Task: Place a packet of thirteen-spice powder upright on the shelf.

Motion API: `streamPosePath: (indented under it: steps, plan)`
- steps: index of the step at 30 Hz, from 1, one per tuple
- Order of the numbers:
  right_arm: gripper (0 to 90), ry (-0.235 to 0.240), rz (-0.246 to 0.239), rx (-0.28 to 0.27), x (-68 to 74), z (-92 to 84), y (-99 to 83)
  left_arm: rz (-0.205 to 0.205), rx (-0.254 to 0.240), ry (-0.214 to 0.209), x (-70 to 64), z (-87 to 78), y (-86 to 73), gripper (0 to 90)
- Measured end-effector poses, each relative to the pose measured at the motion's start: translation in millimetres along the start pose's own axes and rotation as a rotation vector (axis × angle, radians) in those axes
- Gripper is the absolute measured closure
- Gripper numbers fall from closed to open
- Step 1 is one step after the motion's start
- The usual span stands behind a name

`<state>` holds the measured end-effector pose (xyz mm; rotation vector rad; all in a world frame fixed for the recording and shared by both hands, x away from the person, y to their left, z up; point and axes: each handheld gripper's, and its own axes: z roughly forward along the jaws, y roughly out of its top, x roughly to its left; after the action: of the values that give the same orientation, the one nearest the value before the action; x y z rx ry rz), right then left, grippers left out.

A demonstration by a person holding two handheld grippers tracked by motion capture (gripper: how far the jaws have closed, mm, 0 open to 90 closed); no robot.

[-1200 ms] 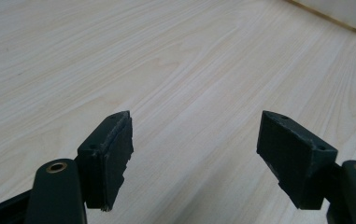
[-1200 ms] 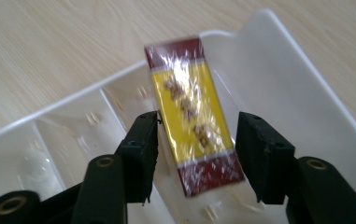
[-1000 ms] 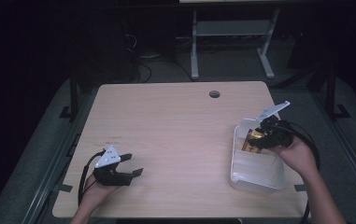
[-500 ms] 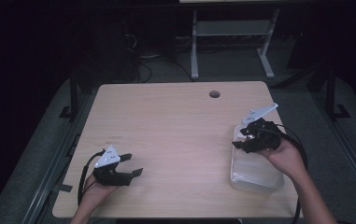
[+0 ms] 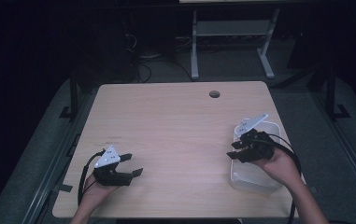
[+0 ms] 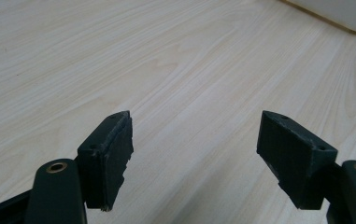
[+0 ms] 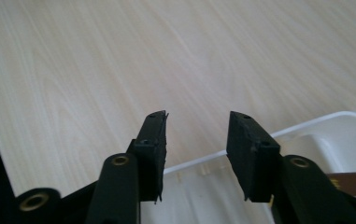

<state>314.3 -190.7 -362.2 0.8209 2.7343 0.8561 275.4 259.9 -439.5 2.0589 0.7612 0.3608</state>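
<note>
Plastic tub at table edge under right gripper, fingers narrowing, empty.

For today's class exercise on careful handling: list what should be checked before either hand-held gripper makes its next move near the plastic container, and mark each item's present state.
1. Right hand-held gripper holds nothing: ok; its jaws have just been closing, with only air between them.
2. Left hand-held gripper holds nothing: ok, jaws apart over bare wood.
3. Plastic container sits fully on the table: ok, near the right edge.
4. Brown item lies inside the container: ok, though what it is, cannot tell.
5. Right jaws clear of the container's rim: ok; they hang above it.
</note>
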Motion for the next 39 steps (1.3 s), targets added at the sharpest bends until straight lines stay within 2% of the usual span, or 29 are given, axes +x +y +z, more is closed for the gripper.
streamPosePath:
  steps: [4, 9, 12, 13, 18, 25, 39]
  plan:
    - [64.0, 0.022, -0.007, 0.009, 6.9, 4.2, -2.6, -0.002, 0.001, -0.001, 0.3, 0.0, -0.1, 26.4]
    - [70.5, 0.065, -0.037, 0.029, 23.1, 9.3, -7.0, -0.005, 0.0, -0.003, -0.5, 0.9, 0.0, 26.5]
    - [73.0, 0.074, -0.049, 0.036, 27.8, 10.5, -8.6, -0.001, 0.002, -0.003, -0.7, 1.0, 0.1, 26.5]
    - [75.7, 0.085, -0.057, 0.05, 33.2, 13.1, -11.6, -0.001, 0.003, -0.003, -0.8, 1.1, 0.1, 26.5]
    - [81.2, 0.113, -0.07, 0.079, 42.2, 15.3, -19.6, -0.002, 0.004, -0.004, -0.9, 1.3, 0.2, 26.5]
    - [84.8, 0.125, -0.09, 0.12, 47.7, 14.6, -27.8, -0.001, 0.006, -0.007, -1.8, 2.7, 0.5, 26.6]
    - [86.6, 0.145, -0.1, 0.15, 47.3, 7.1, -37.5, 0.002, 0.01, -0.01, -2.1, 4.4, 0.5, 26.6]
